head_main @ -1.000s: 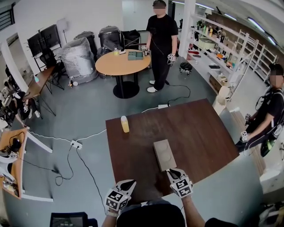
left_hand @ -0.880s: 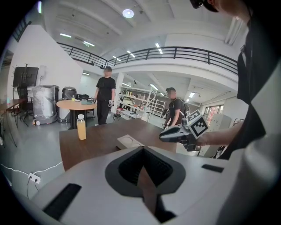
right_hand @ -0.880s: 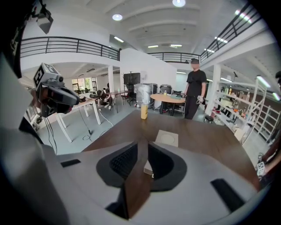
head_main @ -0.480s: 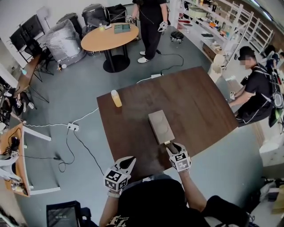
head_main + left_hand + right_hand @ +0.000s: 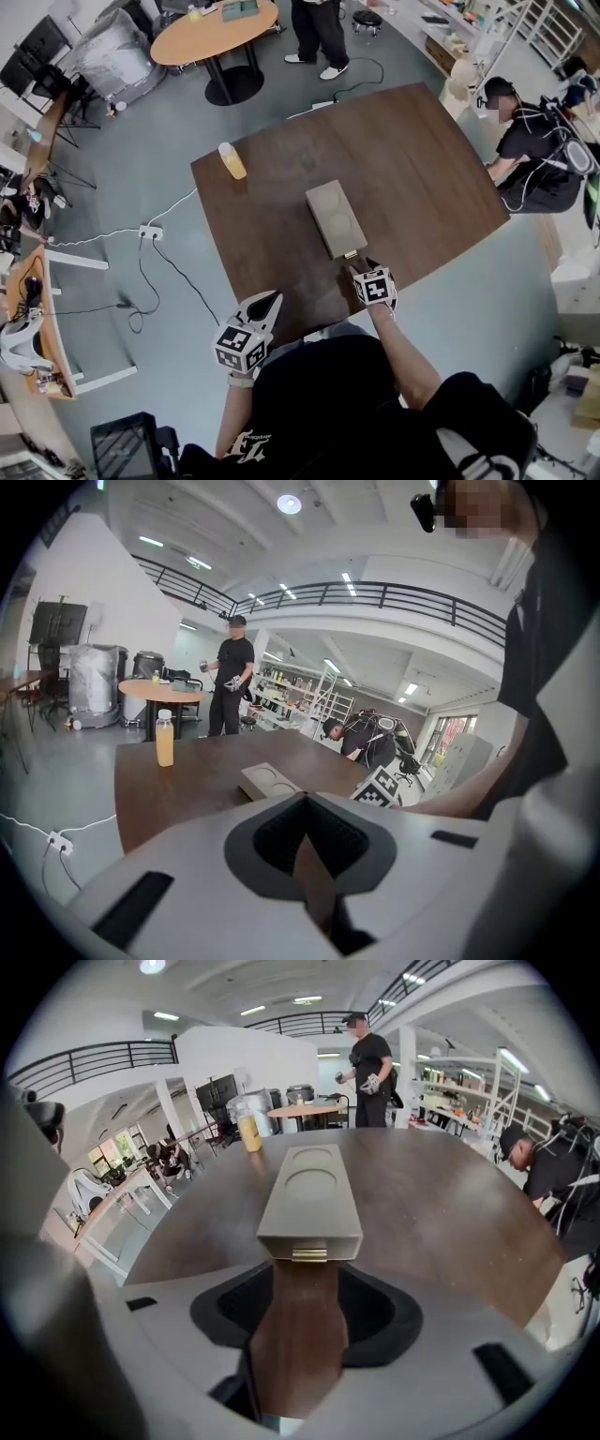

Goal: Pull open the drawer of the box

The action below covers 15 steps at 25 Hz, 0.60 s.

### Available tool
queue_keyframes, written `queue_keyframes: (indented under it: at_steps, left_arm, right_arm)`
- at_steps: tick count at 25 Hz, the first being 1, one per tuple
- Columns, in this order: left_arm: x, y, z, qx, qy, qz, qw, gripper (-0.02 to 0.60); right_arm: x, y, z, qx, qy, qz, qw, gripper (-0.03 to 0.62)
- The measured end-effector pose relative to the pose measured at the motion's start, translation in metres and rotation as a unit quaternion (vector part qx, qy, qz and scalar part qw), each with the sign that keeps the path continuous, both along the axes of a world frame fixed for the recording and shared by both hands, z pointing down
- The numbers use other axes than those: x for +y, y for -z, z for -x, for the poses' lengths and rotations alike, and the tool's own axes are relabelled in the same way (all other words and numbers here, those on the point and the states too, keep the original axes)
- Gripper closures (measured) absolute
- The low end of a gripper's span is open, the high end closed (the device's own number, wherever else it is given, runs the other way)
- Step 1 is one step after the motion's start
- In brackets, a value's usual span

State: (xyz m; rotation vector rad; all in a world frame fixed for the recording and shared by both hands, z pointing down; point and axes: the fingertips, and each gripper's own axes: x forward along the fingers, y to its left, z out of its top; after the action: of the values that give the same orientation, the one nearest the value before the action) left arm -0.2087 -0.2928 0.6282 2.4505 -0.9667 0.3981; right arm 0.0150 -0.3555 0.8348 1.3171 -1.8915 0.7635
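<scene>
The box point(image 5: 335, 217) lies lengthwise on the brown desk point(image 5: 422, 169), its short end with the small brass drawer handle point(image 5: 309, 1254) turned toward me. The drawer front looks flush with the box, so I judge the pull not yet made.

My right tool point(image 5: 367, 272) sits just off that handled end, lined up with the box's long axis. Its jaws are opening and nothing is clamped in them. Only bare desk shows in the gap, with the handle just past the tips.

My left tool point(image 5: 267, 300) hangs off the box's near-left corner, well apart from it. Its jaws are drawn together on nothing.

A bottle of orange drink point(image 5: 232, 160) stands beyond the box's far end, off to the left, clear of the work.

To do this step well I would:
- Keep the right tool square to the box's end and ease forward until the handle sits between the pads
- Close on the handle alone, since it is small and shallow and a skewed bite may slip off
- Draw straight back along the box's length
- Watch whether the whole box slides instead of the drawer; it looks light, so I might press the left tool on the box's top to brace it
</scene>
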Motion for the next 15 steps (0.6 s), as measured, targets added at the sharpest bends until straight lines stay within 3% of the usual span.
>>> queue_keyframes:
  at_steps: [13,15]
  left_arm:
    - [0.008,-0.016,-0.004,-0.024,0.018,0.02,0.9993,0.575]
    - [0.007,-0.016,-0.012,-0.027,0.021,0.023,0.9991,0.575]
  right_arm:
    - [-0.024,-0.068,0.016,0.006,-0.018,0.087,0.996,0.39]
    - [-0.034,-0.066,0.015,-0.014,-0.013,0.094,0.995,0.39]
